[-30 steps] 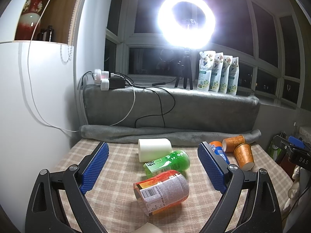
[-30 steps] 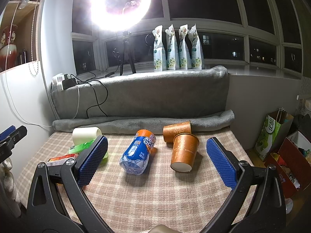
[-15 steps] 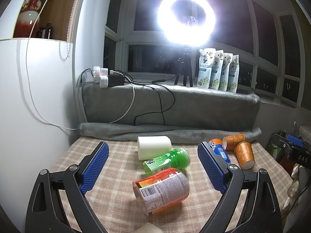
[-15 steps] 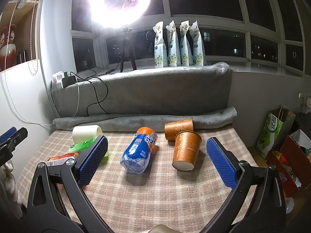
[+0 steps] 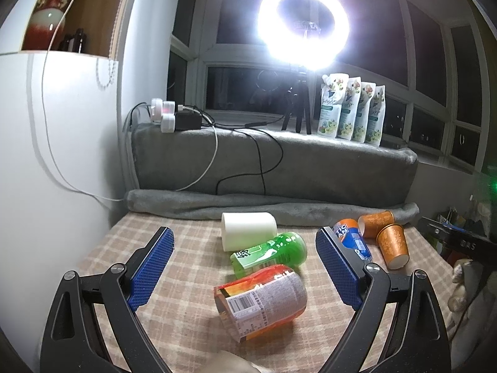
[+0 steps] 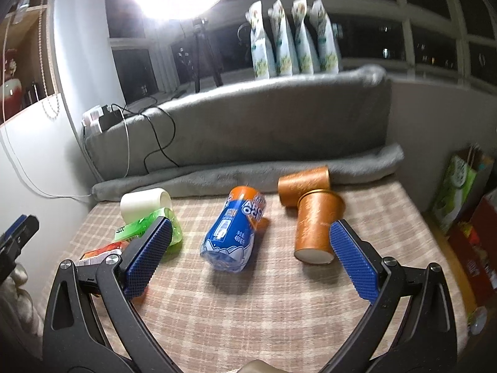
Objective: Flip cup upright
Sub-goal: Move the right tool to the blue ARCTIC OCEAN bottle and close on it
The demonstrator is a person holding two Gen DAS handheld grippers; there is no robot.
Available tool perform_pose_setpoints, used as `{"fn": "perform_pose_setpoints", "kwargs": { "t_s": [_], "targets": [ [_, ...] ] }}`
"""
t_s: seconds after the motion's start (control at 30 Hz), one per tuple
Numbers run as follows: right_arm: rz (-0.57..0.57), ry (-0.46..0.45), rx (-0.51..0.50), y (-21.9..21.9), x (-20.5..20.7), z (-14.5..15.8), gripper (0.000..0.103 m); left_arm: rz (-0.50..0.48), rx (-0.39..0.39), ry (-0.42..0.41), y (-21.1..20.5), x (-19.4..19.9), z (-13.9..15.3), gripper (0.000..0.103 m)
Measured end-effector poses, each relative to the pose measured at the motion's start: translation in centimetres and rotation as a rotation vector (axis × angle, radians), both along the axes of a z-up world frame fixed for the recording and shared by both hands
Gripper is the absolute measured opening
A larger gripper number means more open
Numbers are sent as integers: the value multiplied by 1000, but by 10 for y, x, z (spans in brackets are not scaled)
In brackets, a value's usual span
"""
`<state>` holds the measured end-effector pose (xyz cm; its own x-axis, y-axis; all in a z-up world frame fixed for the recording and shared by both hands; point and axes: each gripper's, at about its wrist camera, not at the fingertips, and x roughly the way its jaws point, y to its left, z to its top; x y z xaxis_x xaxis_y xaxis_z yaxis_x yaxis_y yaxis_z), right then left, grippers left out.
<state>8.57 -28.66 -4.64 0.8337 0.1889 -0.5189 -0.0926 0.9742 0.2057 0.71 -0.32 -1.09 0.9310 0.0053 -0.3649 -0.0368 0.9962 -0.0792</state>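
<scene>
Several cups lie on their sides on the checked tablecloth (image 6: 264, 304). In the right wrist view, a blue-and-orange cup (image 6: 233, 236) lies in the middle, between my open right gripper's (image 6: 248, 258) fingers and ahead of them. Two copper cups (image 6: 315, 223) lie at the right, the nearer one beside the right finger. In the left wrist view, my open left gripper (image 5: 245, 267) frames an orange-labelled cup (image 5: 264, 301), a green cup (image 5: 273, 251) and a white cup (image 5: 248, 228) behind them.
A rolled grey blanket (image 5: 267, 205) and a grey padded ledge (image 5: 279, 161) bound the table's far side. A white wall (image 5: 46, 186) stands at the left. Bags and boxes (image 6: 459, 195) sit past the right table edge. Cables hang over the ledge.
My right gripper has moved forward and down toward the cups, so they look larger; its view is blurred. My left gripper has barely shifted.
</scene>
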Motion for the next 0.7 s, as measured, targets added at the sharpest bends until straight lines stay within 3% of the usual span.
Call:
{"fn": "perform_pose_setpoints", "kwargs": {
  "t_s": [0.1,0.23,0.4,0.7],
  "targets": [
    [25,62,32,0,19,-9,103,-7,-15,23,5,0,-4,93],
    [81,165,89,6,49,-23,91,-11,-42,55,13,0,-10,93],
    [131,295,113,22,85,-42,86,-11,-65,75,20,-3,-13,93],
    [116,496,212,23,139,-75,74,-19,-87,97,26,-6,-16,93]
  ]
}}
